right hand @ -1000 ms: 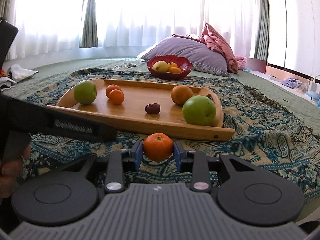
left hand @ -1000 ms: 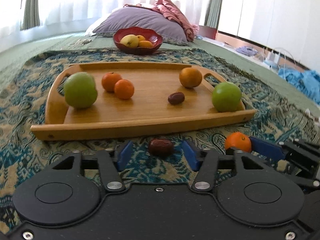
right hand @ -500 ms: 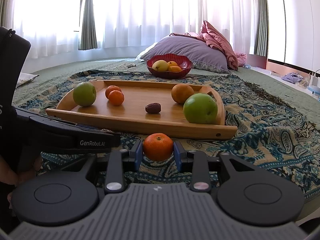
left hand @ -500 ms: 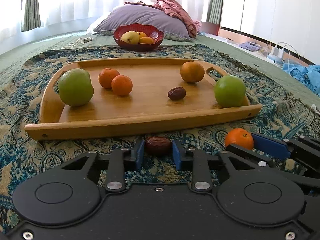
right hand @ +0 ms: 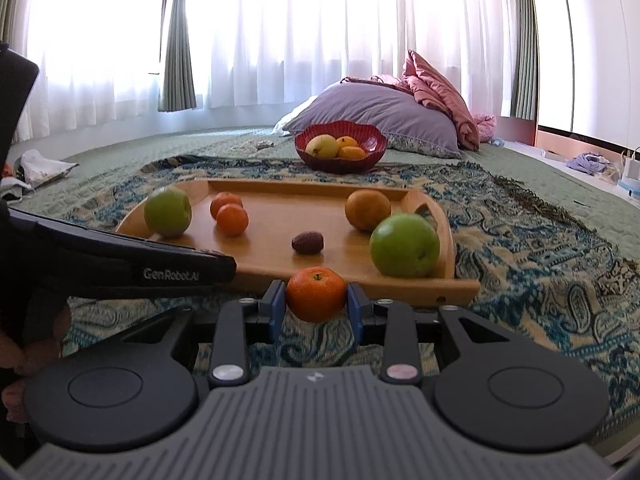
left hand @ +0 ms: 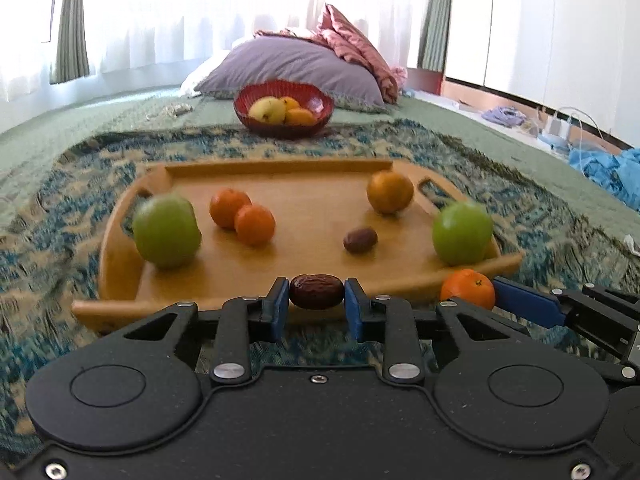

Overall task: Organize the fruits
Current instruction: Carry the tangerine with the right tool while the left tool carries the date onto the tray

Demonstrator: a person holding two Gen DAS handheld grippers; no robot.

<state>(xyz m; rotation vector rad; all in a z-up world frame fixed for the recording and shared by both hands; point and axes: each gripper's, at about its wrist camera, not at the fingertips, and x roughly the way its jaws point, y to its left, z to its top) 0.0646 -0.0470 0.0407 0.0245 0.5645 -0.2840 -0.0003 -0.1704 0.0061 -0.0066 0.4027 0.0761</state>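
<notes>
A: Left gripper (left hand: 316, 300) first. Jaws?
B: Clamped on a brown date (left hand: 316, 297), held just in front of the wooden tray's (left hand: 120, 308) near rim. Blue pads touch both ends of it.

A: Right gripper (right hand: 316, 304)?
B: Jaws closed on a small mandarin (right hand: 316, 294), also at the tray's near edge, lifted over the patterned blanket (right hand: 540, 280).

A: What does one view give that the other doesn't?
B: Left wrist view catches the right gripper from the side, low right, with the mandarin between its blue fingers. Right wrist view shows only the left gripper's black body at the left plus a bit of the person's hand (right hand: 36, 344); the held date is hidden there. Left view is motion-blurred, right view is sharp.

A: On the tray, near to far?
B: Green apple (right hand: 405, 246) near right, second date (right hand: 307, 242) in the middle, green apple (right hand: 168, 212) at the left, two small mandarins (right hand: 229, 214) touching each other, an orange (right hand: 368, 210) far right, just behind the near-right apple.

A: Past the tray?
B: Red bowl (right hand: 340, 164) of yellow and orange fruit, then a purple pillow (right hand: 372, 114) with pink fabric on it, white curtains behind. Blue cloth (left hand: 608, 172) at the far right in the left view only.

A: Anything blocking?
B: Left gripper body covers the tray's near left corner in the right view.
</notes>
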